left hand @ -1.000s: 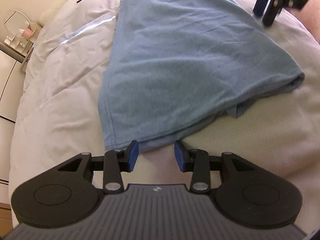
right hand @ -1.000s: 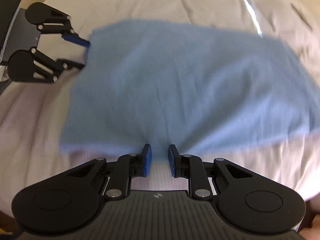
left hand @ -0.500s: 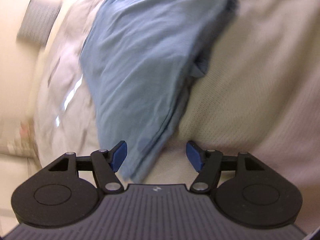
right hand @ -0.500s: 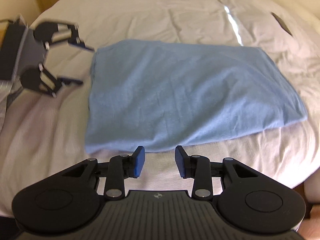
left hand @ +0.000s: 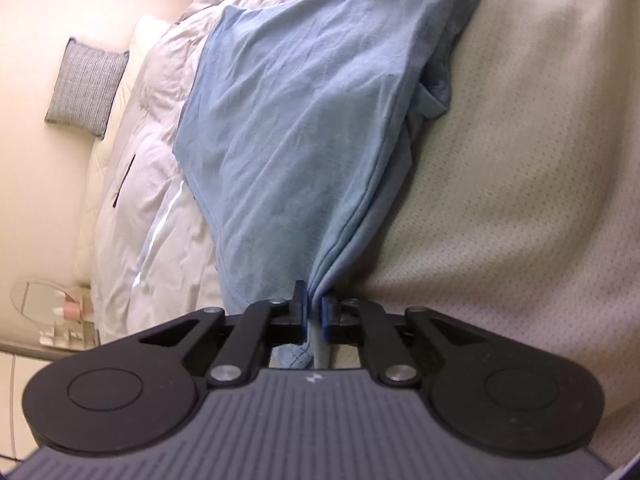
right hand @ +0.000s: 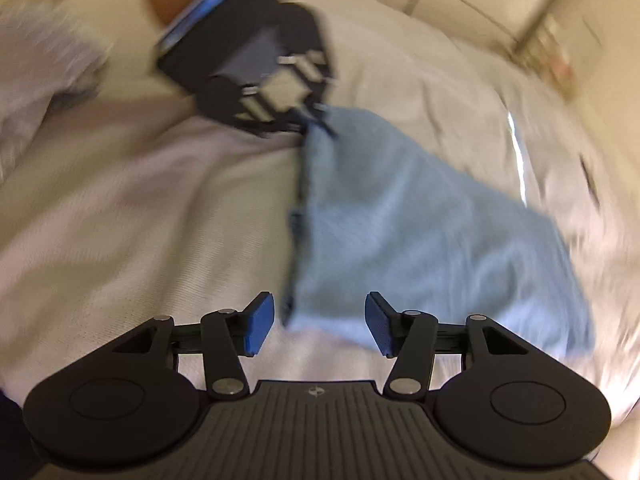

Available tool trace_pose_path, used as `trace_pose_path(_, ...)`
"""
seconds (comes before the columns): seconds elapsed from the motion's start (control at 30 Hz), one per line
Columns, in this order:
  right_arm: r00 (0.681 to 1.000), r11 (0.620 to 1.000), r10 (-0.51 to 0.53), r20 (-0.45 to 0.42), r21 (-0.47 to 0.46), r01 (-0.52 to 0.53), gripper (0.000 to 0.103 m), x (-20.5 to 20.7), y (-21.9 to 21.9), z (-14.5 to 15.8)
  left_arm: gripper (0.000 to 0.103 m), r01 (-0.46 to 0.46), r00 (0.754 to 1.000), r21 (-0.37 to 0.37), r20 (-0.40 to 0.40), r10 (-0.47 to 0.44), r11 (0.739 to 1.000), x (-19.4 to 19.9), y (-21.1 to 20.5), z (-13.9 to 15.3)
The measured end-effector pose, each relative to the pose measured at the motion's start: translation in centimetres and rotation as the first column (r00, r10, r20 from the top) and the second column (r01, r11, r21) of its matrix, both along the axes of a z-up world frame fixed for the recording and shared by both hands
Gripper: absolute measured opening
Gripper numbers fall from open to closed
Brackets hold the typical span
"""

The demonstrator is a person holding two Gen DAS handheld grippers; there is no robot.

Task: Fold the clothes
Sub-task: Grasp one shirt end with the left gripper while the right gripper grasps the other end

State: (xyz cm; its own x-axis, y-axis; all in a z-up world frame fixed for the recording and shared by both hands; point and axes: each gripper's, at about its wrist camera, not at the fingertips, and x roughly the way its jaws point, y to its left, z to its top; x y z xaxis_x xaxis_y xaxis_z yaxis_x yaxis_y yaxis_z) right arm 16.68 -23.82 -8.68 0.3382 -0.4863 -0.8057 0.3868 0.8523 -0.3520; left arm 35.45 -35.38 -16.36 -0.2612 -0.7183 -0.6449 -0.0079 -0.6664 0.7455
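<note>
A folded light blue garment (left hand: 304,120) lies on the bed. My left gripper (left hand: 315,311) is shut on a corner of it, with cloth bunched between the blue pads. In the blurred right wrist view the garment (right hand: 408,248) lies ahead, and my right gripper (right hand: 318,322) is open, its pads standing either side of the near corner without touching it. The left gripper (right hand: 308,114) shows there at the garment's far corner, blurred.
The bed has a cream knit blanket (left hand: 520,200) and a pale grey duvet (left hand: 160,208). A grey cushion (left hand: 86,86) leans on the headboard wall. A bedside shelf with small items and a round mirror (left hand: 48,312) stands at the left.
My left gripper has gone from open to shut on the garment's corner. My right gripper has opened wider and swung round to the garment's other near corner.
</note>
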Motion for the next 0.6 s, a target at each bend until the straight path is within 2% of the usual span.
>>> trace_pose_path(0.17,0.985,0.992,0.048,-0.164,-0.111,-0.067,0.051,2.1,0.8,-3.3,0.009,0.012,1.000,-0.013,0.010,-0.012,1.000,-0.1,0.1,-0.7)
trace_pose_path(0.3,0.978,0.987,0.038,-0.206,-0.148,-0.069,0.048,2.0,-0.2,-4.5,0.009,0.003,1.000,-0.002,0.009,-0.003,1.000,-0.5,-0.6,-1.3)
trace_pose_path(0.37,0.977,0.983,0.049,-0.207,-0.161,-0.083,0.043,2.0,-0.7,-4.9,0.008,0.006,1.000,0.006,0.010,-0.006,1.000,-0.5,-0.7,-1.2)
trace_pose_path(0.43,0.977,0.981,0.067,-0.203,-0.165,-0.101,0.031,2.0,-1.0,-5.1,0.005,0.006,1.000,0.019,0.007,-0.006,1.000,-0.3,-0.8,-0.9)
trace_pose_path(0.5,0.976,0.980,0.092,-0.199,-0.154,-0.124,0.027,1.9,-1.1,-4.9,0.004,0.000,1.000,0.035,0.003,0.000,0.999,0.0,-0.8,-0.4)
trace_pose_path(0.53,0.975,0.980,0.102,-0.195,-0.148,-0.132,0.018,1.9,-1.2,-4.7,0.003,-0.004,1.000,0.043,0.000,0.004,0.999,0.0,-0.9,-0.1)
trace_pose_path(0.6,0.980,0.986,0.101,-0.171,-0.114,-0.121,0.008,1.7,-1.5,-4.1,0.003,-0.013,1.000,0.056,-0.007,0.014,0.998,0.1,-1.0,0.8)
